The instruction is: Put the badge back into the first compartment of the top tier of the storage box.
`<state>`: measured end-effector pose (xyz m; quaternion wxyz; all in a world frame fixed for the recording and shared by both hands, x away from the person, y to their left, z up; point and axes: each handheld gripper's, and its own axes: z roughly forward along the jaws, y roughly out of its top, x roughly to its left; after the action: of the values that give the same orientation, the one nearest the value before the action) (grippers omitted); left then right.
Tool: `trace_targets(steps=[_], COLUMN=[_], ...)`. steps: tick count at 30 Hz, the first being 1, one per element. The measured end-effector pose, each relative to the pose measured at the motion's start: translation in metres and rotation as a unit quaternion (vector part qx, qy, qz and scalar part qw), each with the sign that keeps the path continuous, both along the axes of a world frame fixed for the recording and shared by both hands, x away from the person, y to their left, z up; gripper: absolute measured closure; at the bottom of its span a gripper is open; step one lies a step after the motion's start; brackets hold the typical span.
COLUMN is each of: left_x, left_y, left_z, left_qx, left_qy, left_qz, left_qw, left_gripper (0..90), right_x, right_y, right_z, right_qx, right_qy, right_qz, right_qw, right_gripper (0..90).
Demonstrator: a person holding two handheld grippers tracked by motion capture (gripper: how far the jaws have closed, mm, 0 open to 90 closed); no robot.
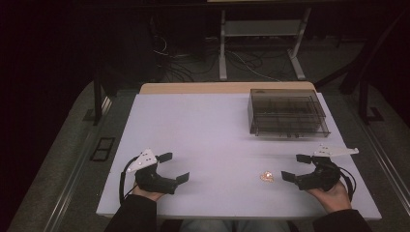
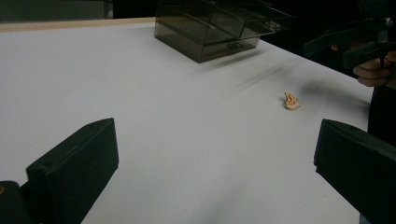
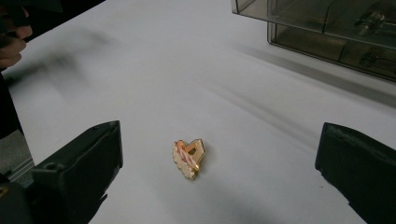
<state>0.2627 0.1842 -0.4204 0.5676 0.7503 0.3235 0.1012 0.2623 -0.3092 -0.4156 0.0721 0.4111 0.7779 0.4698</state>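
Lining up on the small gold-and-pink heart-shaped brooch, which lies flat on the white table, on the near side of the smoked-plastic drawer organizer and well apart from it. My right gripper sits just beside the brooch, on the organizer's side of the table, jaws spread wide and holding nothing; in the right gripper view the brooch lies between the two jaws, somewhat closer to the left one. My left gripper rests far across the table from the organizer, also wide open and empty, with the brooch showing small and distant in its view. Judgement: the step in hand is the pickup with the right gripper. The piece is thin and low, so I should drop the jaw tips nearly to the table surface, centre the brooch between them first, and close slowly across its narrow width so it does not skid or flip. Likely destination is one of the organizer's drawers, which look shut from here; the left gripper may be needed to pull one open.
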Motion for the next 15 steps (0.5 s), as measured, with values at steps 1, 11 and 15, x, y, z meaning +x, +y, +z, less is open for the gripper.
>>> trace_targets(steps=[1,11,15], left_x=[0.0001,0.0008,0.0009], left_y=[0.0001,0.0000,0.0001], left_z=[0.0000,-0.0007,-0.0006], left_qx=[-0.001,-0.002,-0.005], left_qy=[0.000,0.007,0.008], left_qz=[0.000,-0.007,-0.008], left_qw=[1.0000,0.9999,0.9999], left_gripper=[0.0,0.0,0.0], right_x=[0.0000,-0.0009,-0.0014], right_y=[0.0000,-0.0021,-0.0028], right_z=[0.0000,0.0008,0.0012], right_qx=[0.000,-0.007,-0.005], right_qy=[0.000,0.001,0.004], right_qz=[0.000,-0.006,-0.007], right_qw=[1.0000,1.0000,1.0000], right_gripper=[0.1,0.1,0.1])
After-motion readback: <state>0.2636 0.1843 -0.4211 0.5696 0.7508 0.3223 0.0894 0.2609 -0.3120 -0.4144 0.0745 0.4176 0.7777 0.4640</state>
